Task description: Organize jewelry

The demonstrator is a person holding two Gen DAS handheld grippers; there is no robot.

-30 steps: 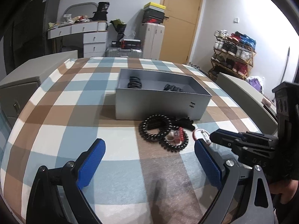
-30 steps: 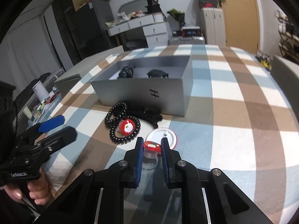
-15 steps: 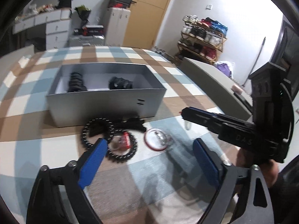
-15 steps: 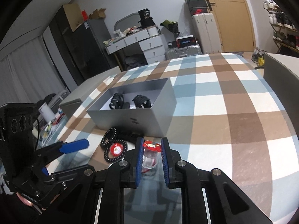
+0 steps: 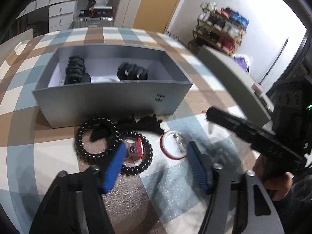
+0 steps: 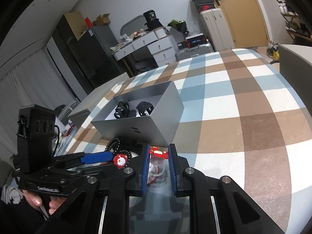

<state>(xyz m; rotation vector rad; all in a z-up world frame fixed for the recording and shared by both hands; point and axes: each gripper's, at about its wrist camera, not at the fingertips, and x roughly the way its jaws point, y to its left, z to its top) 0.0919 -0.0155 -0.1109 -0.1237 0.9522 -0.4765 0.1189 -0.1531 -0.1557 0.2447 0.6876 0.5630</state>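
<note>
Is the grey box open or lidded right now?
Open: the grey box has no lid, and two black hair clips show inside.

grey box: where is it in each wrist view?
Left wrist: grey box upper centre-left, behind the bead bracelets.
Right wrist: grey box centre-left, beyond the right gripper.
Shared landmark: the "H" mark on its front wall.
</note>
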